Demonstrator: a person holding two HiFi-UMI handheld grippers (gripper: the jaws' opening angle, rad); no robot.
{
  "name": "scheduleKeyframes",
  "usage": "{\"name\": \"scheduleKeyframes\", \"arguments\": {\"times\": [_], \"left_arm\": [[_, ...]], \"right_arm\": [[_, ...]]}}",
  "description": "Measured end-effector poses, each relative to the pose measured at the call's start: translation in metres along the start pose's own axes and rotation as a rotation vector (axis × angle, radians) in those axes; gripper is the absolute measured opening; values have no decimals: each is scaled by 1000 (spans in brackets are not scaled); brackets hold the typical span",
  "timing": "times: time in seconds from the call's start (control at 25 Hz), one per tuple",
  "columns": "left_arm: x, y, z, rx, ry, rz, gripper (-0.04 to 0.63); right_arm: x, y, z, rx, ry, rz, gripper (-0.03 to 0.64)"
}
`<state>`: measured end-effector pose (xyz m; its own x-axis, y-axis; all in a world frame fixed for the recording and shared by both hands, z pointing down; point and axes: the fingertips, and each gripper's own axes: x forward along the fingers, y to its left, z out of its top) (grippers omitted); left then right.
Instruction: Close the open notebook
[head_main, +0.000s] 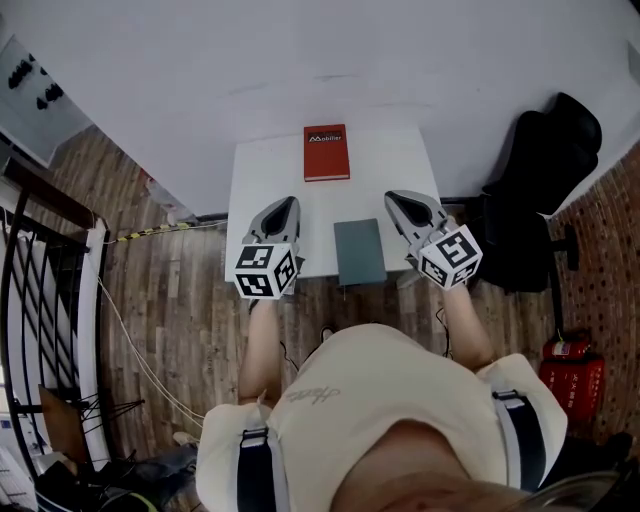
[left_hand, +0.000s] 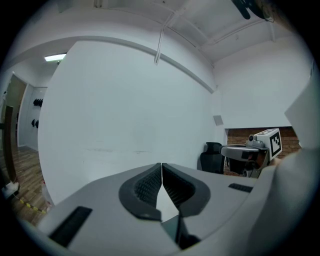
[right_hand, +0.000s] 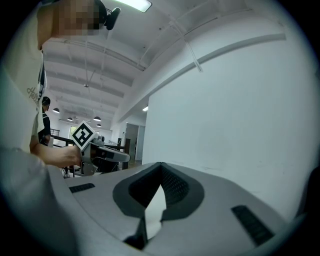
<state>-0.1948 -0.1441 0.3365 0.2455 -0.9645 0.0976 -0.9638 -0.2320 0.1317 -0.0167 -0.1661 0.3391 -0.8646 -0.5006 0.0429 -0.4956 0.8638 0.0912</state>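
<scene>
Your left gripper is shut with nothing in it: in the left gripper view its ribbed pads meet at the tips, with only bare wall beyond. Your right gripper is the same, jaws together and empty. You hold both above the near part of the small white table, one toward each front corner, with the grey-green notebook lying flat between them. Its cover is down and it touches neither tool. Its near end reaches the table's front edge and seems to stick out just past it. At the far edge, just beside the white wall, lies a red book, well apart from the notebook, with bare tabletop between the two. The table's back edge sits against the wall, so open room lies only at the front and the sides. To your left is wooden floor, crossed by a thin cable, with a black metal rack further out. To your right a black office chair stands close beside the table. The red book has a white word across the top of its cover that begins "Mobil"; the rest is too small to read. The cube on each gripper carries black-and-white square markers, no letters.
</scene>
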Motion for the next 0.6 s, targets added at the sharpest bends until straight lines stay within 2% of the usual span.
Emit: {"name": "scheduleKeyframes", "arguments": {"times": [0.16, 0.28, 0.44, 0.6], "left_arm": [[-2, -2, 9, 36, -21, 14, 21], [0, -2, 9, 37, -24, 13, 21], [8, -2, 15, 17, -27, -25, 21], [15, 4, 25, 46, -43, -14, 21]], "right_arm": [[0, -3, 1, 0, -2, -3, 6], [2, -3, -1, -6, 10, 8, 6], [15, -1, 0, -89, 50, 34, 6], [28, -7, 11, -145, 51, 37, 6]]}}
